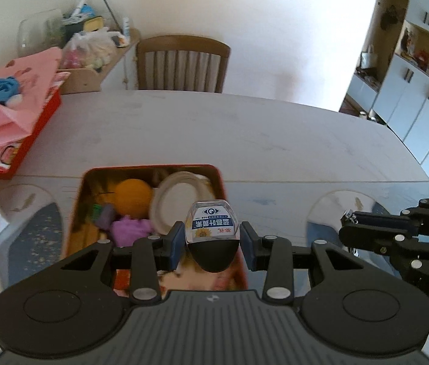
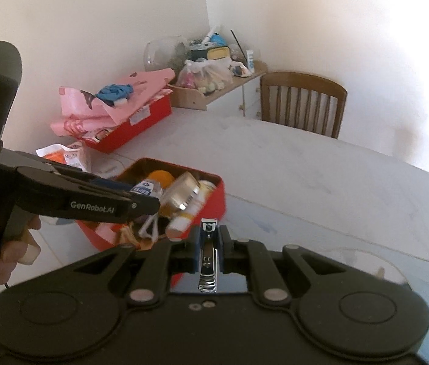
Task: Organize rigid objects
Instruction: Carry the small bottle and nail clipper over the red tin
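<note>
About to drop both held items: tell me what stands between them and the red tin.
Nothing visible does. The small bottle in the left gripper hangs over the open red tin; the nail clipper in the right gripper has clear air before it.

Your left wrist view looks steeply down along its claw, close above the red tin (image 1: pixel 153 213), with the table (image 1: pixel 244 133) and chair (image 1: pixel 183 62) beyond. Your right wrist view sits right of that claw, angled down and leftward. Both views share the tin, table and chair.
</note>
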Tool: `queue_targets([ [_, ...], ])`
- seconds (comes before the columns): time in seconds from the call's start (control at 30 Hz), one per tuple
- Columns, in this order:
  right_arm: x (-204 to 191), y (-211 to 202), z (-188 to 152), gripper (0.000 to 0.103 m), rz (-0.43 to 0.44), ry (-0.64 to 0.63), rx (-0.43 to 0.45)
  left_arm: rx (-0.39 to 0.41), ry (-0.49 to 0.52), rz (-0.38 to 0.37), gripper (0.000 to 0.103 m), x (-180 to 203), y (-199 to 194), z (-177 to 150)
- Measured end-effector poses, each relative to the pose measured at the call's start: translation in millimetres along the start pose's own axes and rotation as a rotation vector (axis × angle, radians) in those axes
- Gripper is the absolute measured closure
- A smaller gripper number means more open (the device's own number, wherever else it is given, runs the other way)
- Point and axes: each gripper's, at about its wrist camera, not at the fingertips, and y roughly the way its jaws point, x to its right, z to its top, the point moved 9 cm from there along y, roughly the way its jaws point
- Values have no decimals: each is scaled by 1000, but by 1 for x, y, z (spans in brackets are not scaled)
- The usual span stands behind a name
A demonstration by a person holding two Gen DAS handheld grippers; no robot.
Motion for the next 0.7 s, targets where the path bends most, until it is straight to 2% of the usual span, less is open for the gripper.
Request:
queue_targets([
  [0.37, -45, 34, 23, 92, 29, -39, 1, 5, -33, 48, 65, -65, -7, -2],
  [0.7, -71, 77, 16, 92, 24, -70, -61, -49, -22, 47, 65, -99, 12, -12],
])
